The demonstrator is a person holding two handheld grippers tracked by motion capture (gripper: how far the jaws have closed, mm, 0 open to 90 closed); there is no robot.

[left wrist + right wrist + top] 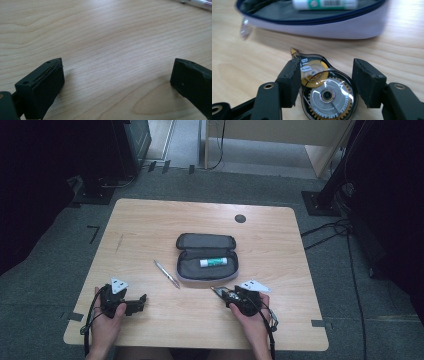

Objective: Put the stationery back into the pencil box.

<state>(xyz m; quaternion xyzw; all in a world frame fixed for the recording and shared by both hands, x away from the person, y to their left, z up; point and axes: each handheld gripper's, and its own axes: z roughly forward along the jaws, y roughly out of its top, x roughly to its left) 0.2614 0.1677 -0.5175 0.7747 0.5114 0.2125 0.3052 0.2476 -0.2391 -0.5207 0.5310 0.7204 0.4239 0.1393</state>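
Observation:
A grey pencil case (189, 270) lies open at the table's middle, with a white and green glue stick (213, 262) inside it. Left of the case lies a silver pen (166, 273). My right gripper (226, 295) sits just in front of the case, shut on a clear correction tape roller (327, 95) that rests flat on the wood. In the right gripper view the case wall (337, 27) and the glue stick (324, 3) lie just beyond the jaws. My left gripper (141, 303) rests open at the front left, its jaws (117, 67) over bare wood, with the pen (197, 3) farther off.
The wooden table (150, 225) has a dark round cable hole (240, 218) near its far edge. The case's zipper pull (244, 28) hangs at its left end. Black equipment stands and cables stand on the carpet around the table.

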